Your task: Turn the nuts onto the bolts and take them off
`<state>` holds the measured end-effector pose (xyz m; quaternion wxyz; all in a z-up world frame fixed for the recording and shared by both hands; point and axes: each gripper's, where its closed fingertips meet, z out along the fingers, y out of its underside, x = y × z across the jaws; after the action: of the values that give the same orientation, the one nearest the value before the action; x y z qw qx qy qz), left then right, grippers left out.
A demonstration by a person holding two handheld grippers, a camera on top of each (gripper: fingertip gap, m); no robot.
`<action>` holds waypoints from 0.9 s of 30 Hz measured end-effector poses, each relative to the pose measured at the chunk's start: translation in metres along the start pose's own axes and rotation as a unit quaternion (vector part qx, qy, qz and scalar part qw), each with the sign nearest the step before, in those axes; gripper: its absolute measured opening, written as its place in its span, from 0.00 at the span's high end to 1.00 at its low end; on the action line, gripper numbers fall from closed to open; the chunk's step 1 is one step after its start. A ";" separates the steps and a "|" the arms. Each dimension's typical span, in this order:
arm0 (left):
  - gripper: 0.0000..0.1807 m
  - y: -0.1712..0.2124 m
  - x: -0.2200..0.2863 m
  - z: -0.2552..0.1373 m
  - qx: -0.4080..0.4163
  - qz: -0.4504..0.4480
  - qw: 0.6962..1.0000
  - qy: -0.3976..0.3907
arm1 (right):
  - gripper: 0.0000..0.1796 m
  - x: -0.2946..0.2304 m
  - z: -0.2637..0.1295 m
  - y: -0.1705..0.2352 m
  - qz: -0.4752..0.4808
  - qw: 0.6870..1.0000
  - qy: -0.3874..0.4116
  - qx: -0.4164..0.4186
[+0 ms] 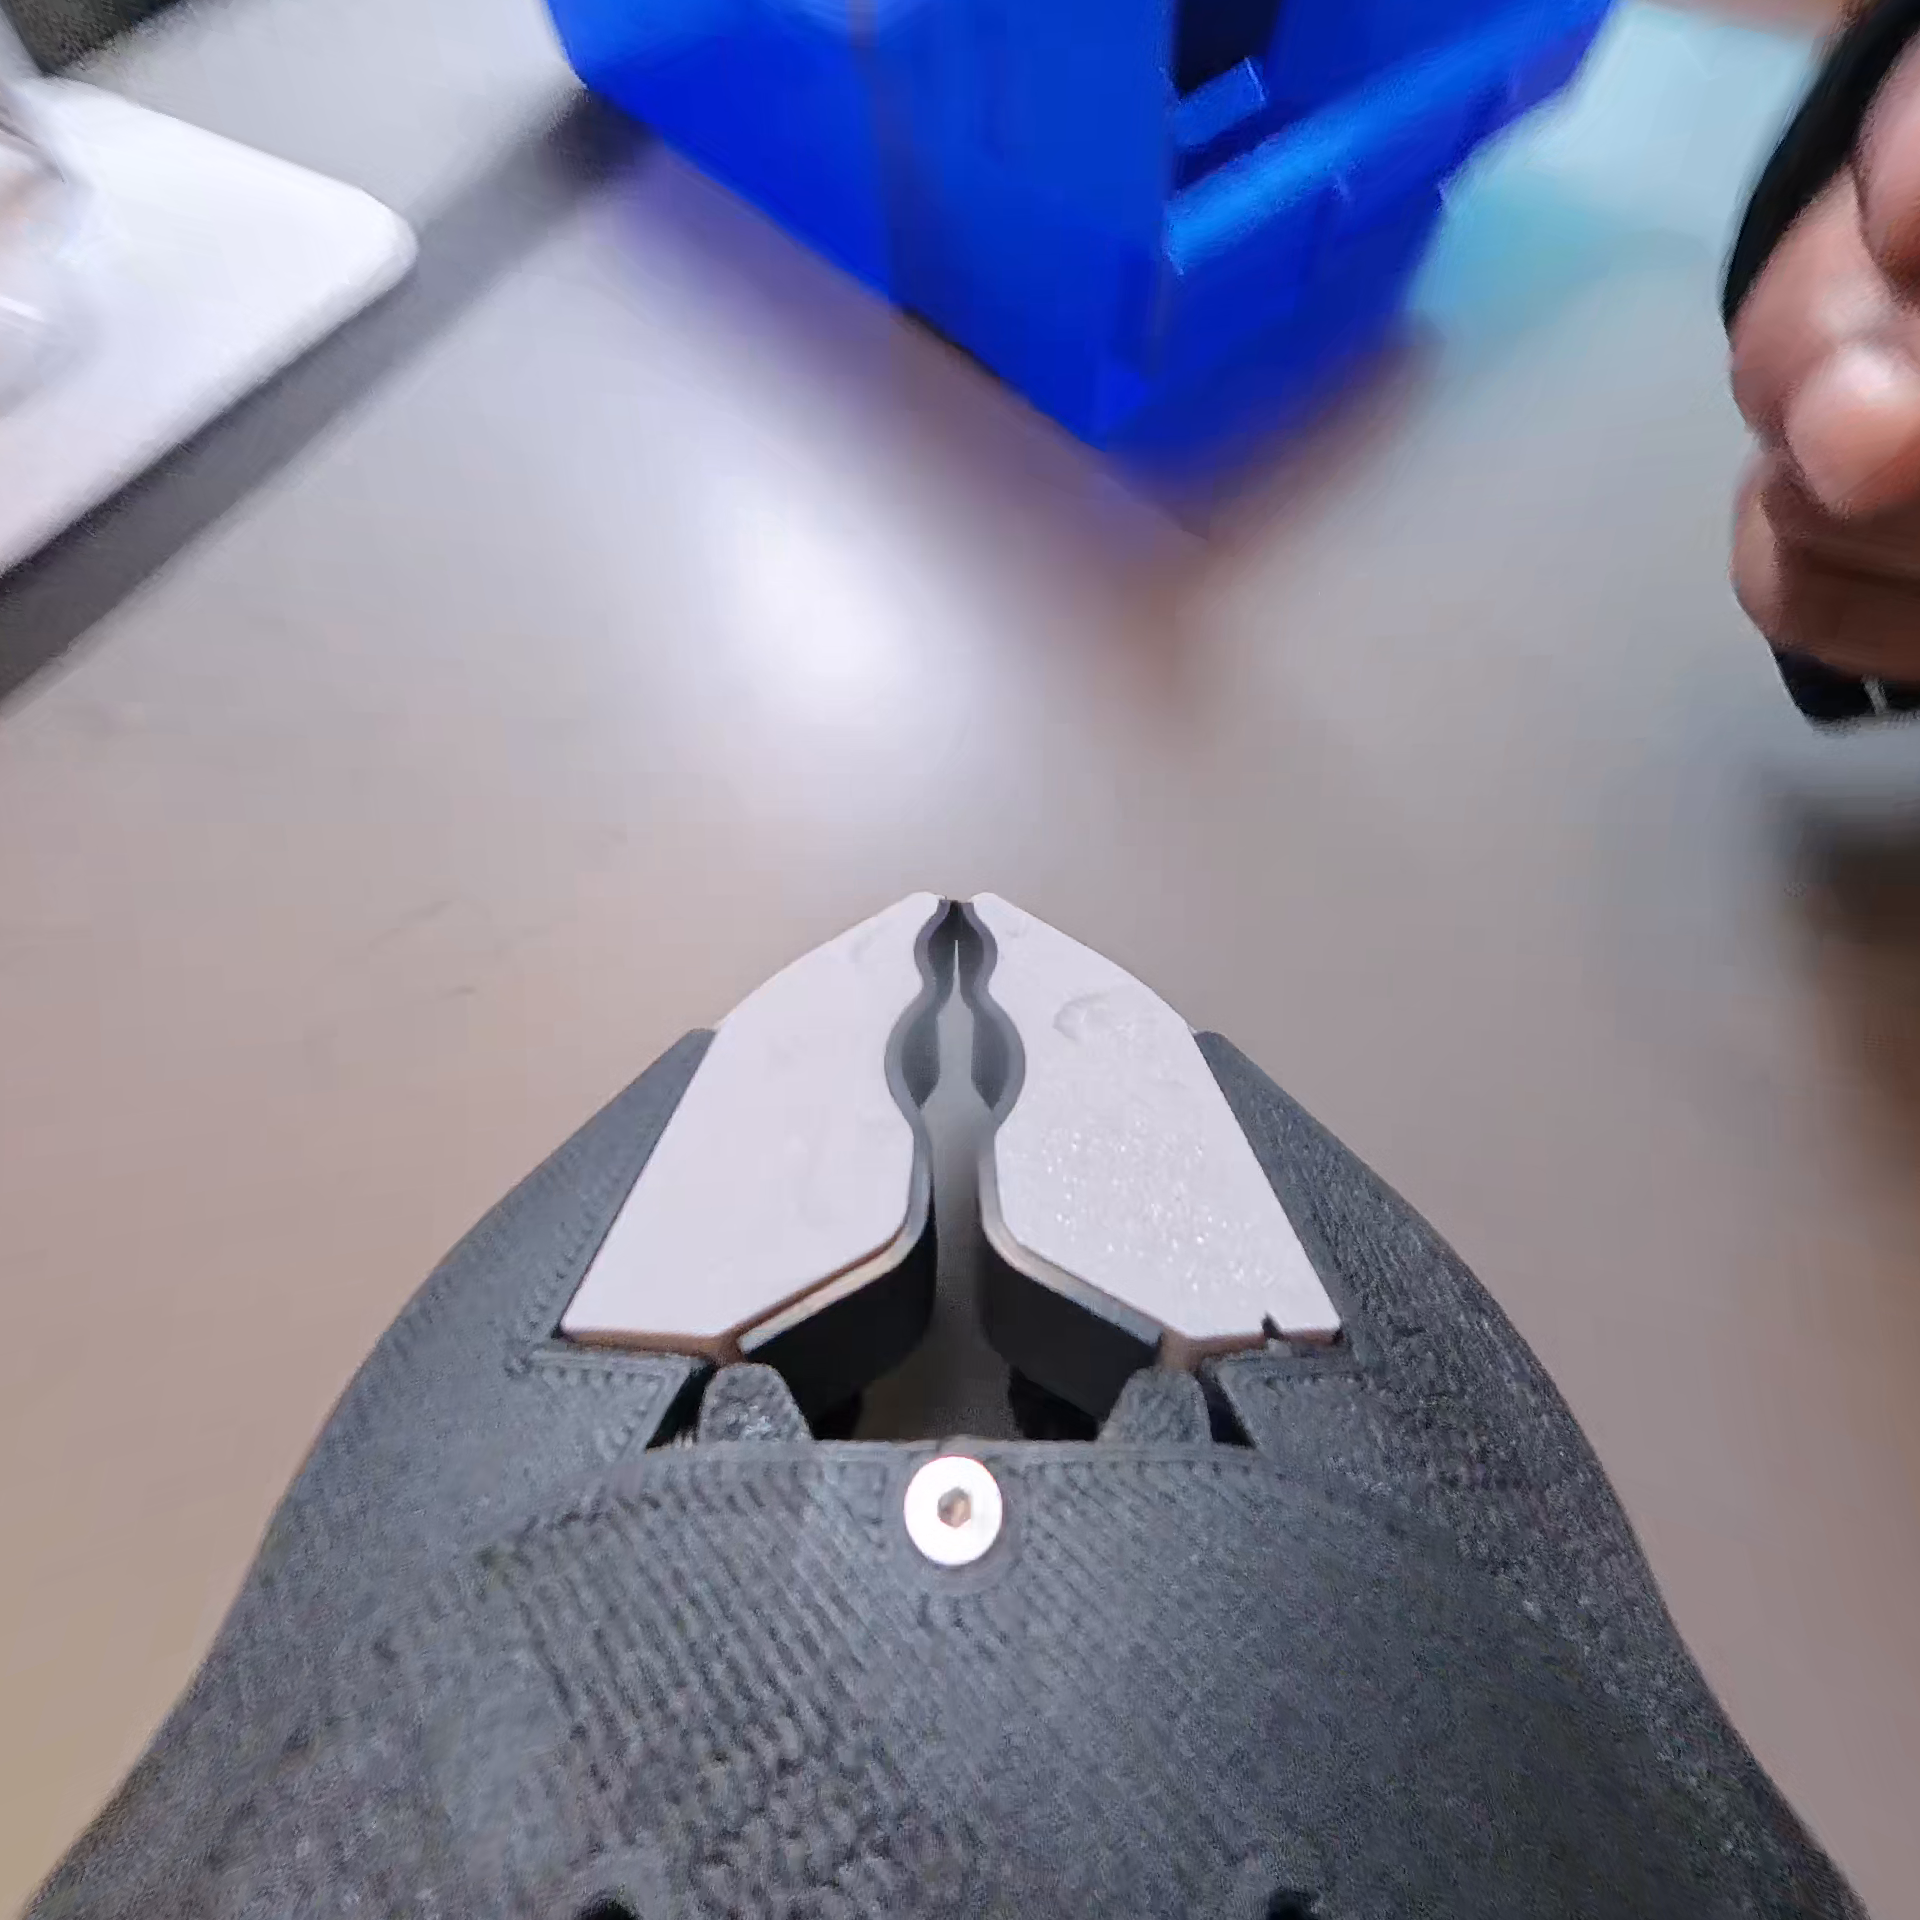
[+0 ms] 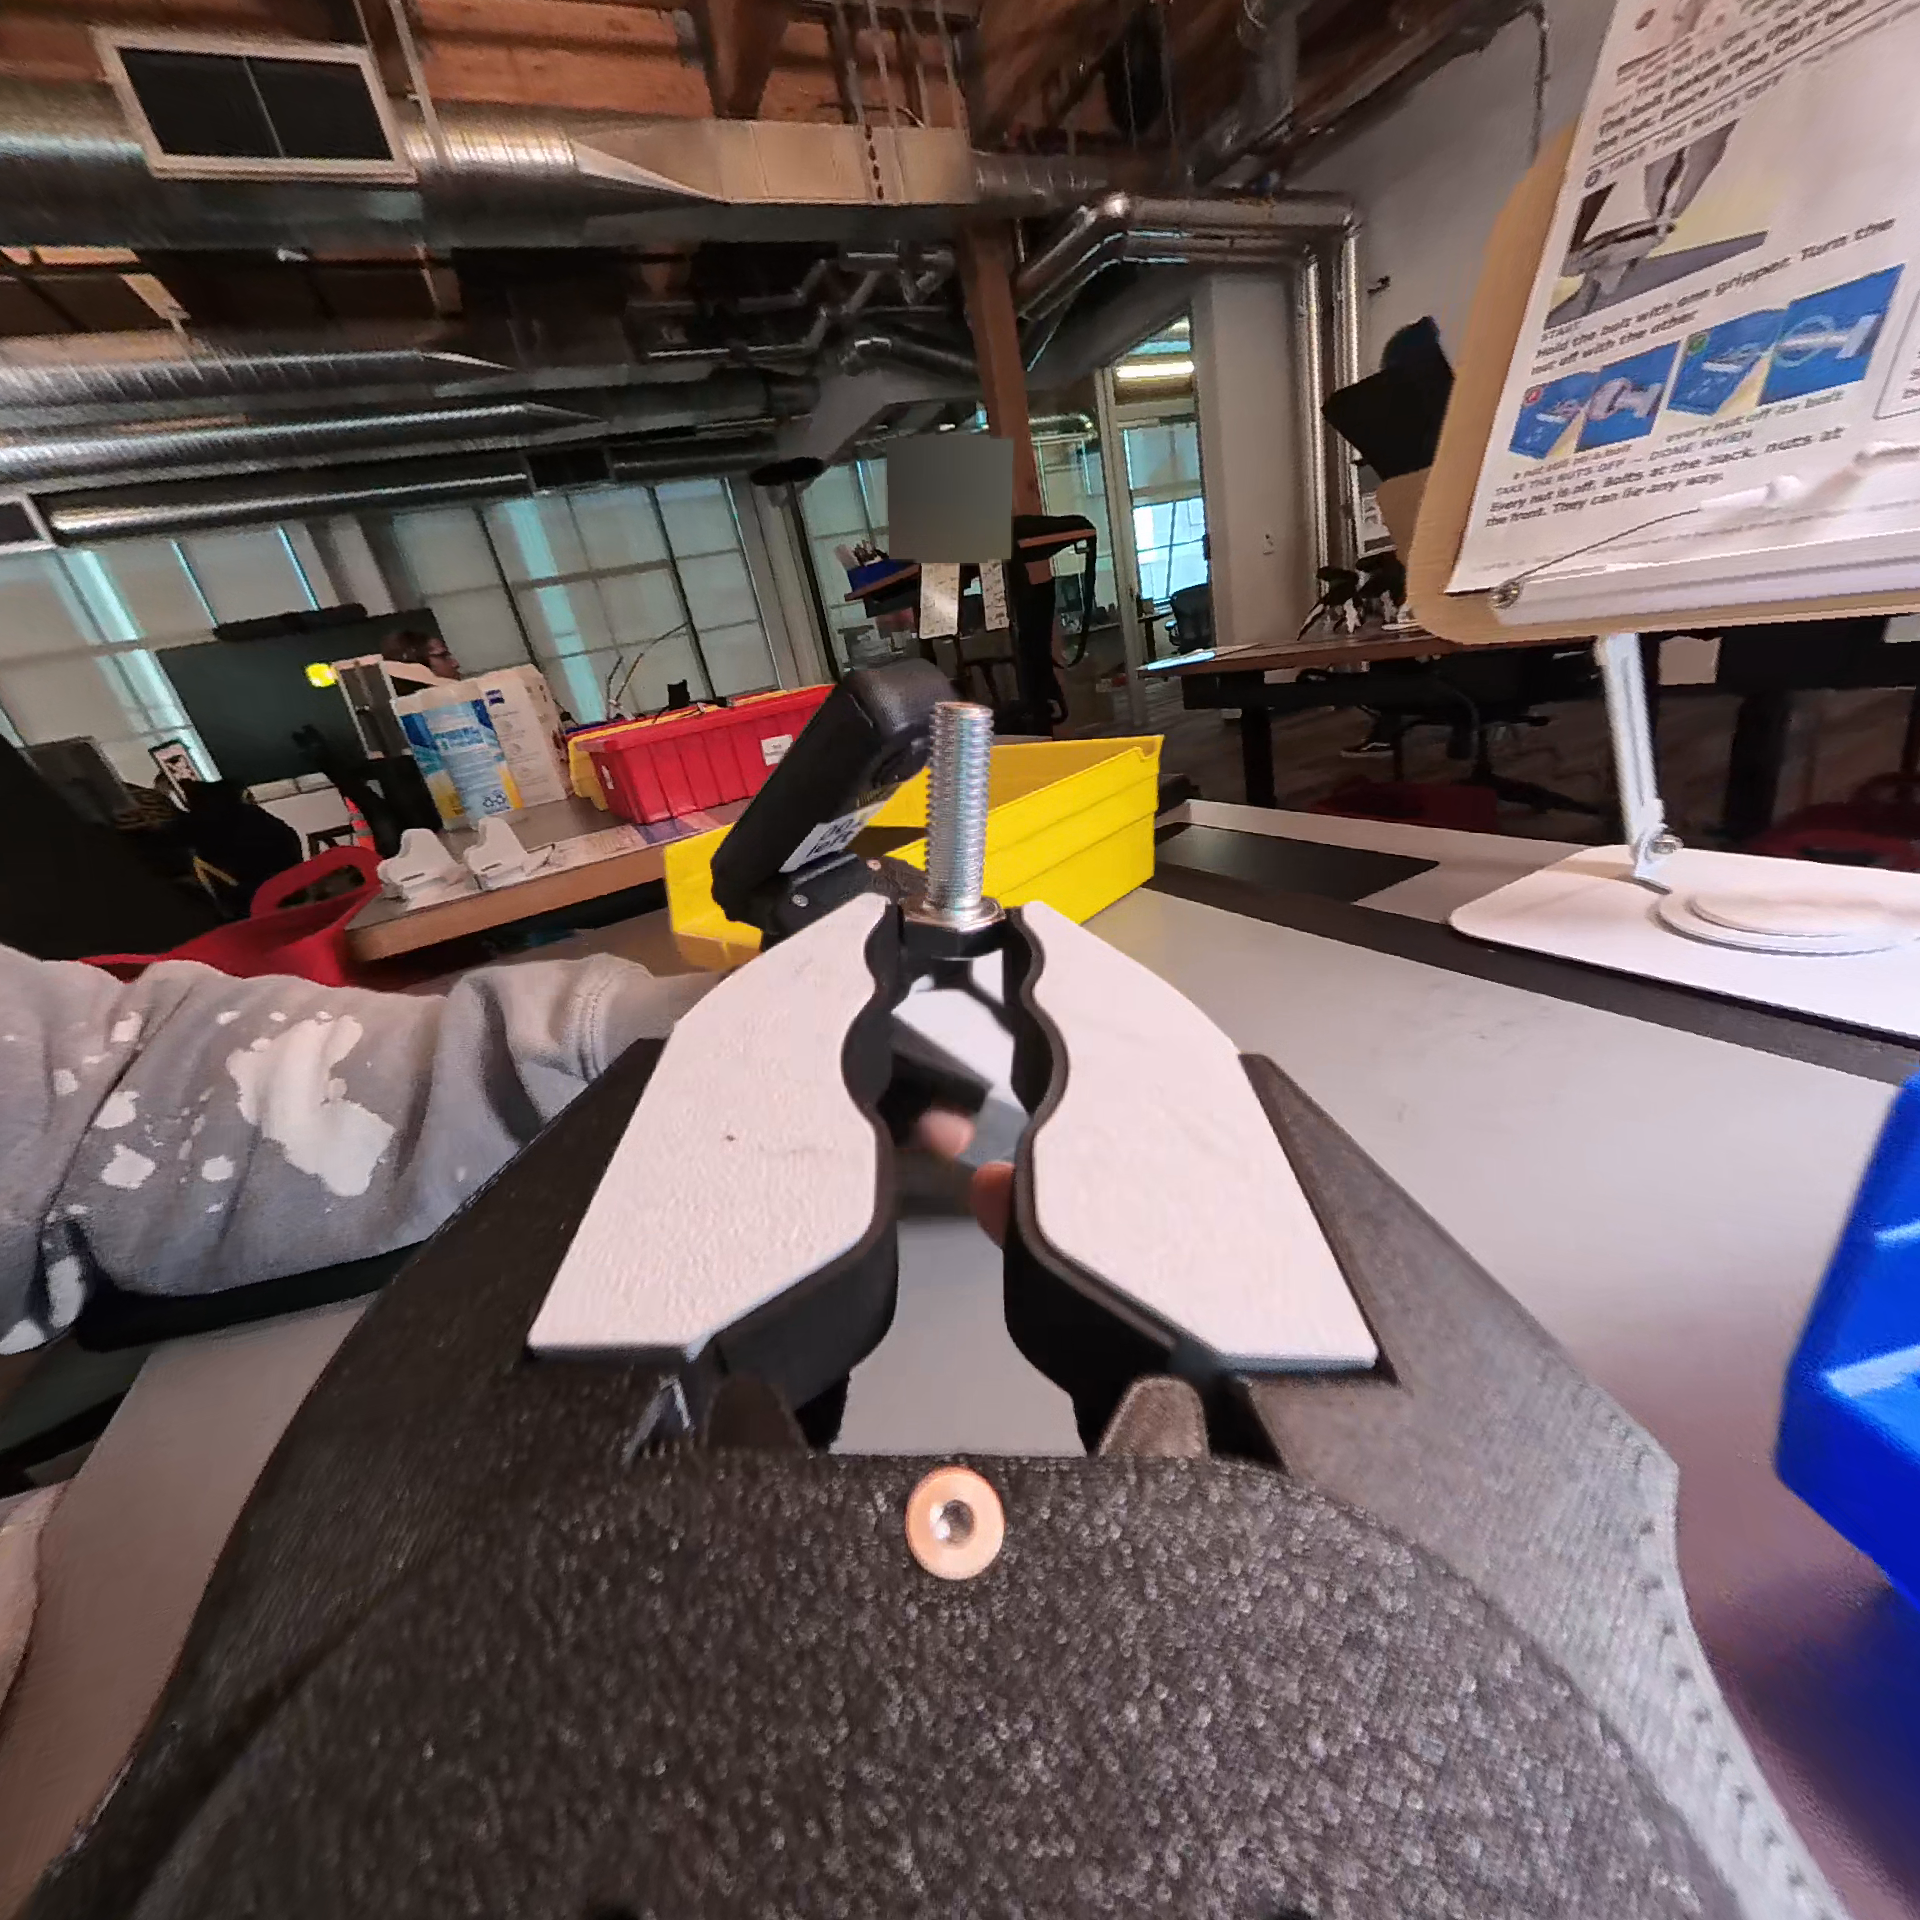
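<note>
We see the right gripper [image 2: 954, 920], w/ 2 pale grey flat fingers on a black textured body, clamped on the hex head of a silver threaded steel bolt [image 2: 959, 805]. The bolt stands upright, shank up, no nut visible on it. Just behind sits a yellow plastic bin [image 2: 1049, 821]; a grey paint-spattered sleeve [image 2: 260, 1101] reaches in from the left. A white stand w/ a printed instruction sheet [image 2: 1704, 312] is at right, on the grey table [image 2: 1455, 1091].

The left gripper [image 1: 958, 900], same build, has its tips pressed together w/ nothing between them, low over the table. Ahead is a blue plastic bin [image 1: 997, 208], blurred. A hand [image 1: 1839, 436] shows at the right edge, holding sth black; we can't tell what.
</note>
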<state>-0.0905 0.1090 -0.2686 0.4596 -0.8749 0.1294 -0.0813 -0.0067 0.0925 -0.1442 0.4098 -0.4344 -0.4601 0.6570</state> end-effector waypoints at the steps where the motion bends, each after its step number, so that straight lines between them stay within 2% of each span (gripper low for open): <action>1: 1.00 -0.008 -0.007 -0.002 0.037 -0.013 0.999 -0.029 | 0.90 -0.004 0.001 0.002 -0.001 1.000 -0.007 -0.003; 5: 1.00 -0.034 -0.048 -0.016 0.090 0.026 0.978 -0.187 | 0.90 -0.018 0.008 0.013 -0.006 0.999 -0.036 -0.025; 6: 1.00 -0.042 -0.061 -0.026 0.113 -0.002 0.967 -0.227 | 0.90 -0.020 0.009 0.015 -0.009 0.999 -0.037 -0.028; 7: 1.00 -0.053 -0.062 -0.035 0.172 -0.062 0.957 -0.224 | 0.90 -0.019 0.010 0.016 -0.007 0.999 -0.036 -0.028; 8: 1.00 -0.064 -0.054 -0.041 0.238 -0.100 0.948 -0.187 | 0.90 -0.018 0.010 0.017 -0.001 0.999 -0.033 -0.028; 9: 1.00 -0.069 -0.052 -0.046 0.266 -0.106 0.941 -0.177 | 0.90 -0.017 0.010 0.017 0.008 0.999 -0.033 -0.026; 11: 1.00 -0.071 -0.051 -0.051 0.212 -0.075 0.960 -0.170 | 0.90 -0.019 0.008 0.016 0.017 0.999 -0.040 -0.023; 14: 1.00 -0.098 -0.046 -0.080 0.284 -0.065 0.942 -0.170 | 0.90 -0.024 0.009 0.011 0.019 0.998 -0.059 -0.018; 19: 1.00 -0.098 -0.047 -0.098 0.287 -0.048 0.941 -0.172 | 0.90 -0.021 0.011 0.021 0.056 0.996 -0.065 -0.029; 27: 0.98 -0.140 -0.042 -0.207 0.369 -0.074 0.920 -0.114 | 0.90 -0.026 0.011 0.023 0.046 0.996 -0.067 -0.034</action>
<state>-0.1635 0.0361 -0.0374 0.7540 -0.6538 -0.0279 -0.0569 -0.0131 0.0601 -0.1588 0.3322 -0.4244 -0.4881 0.6866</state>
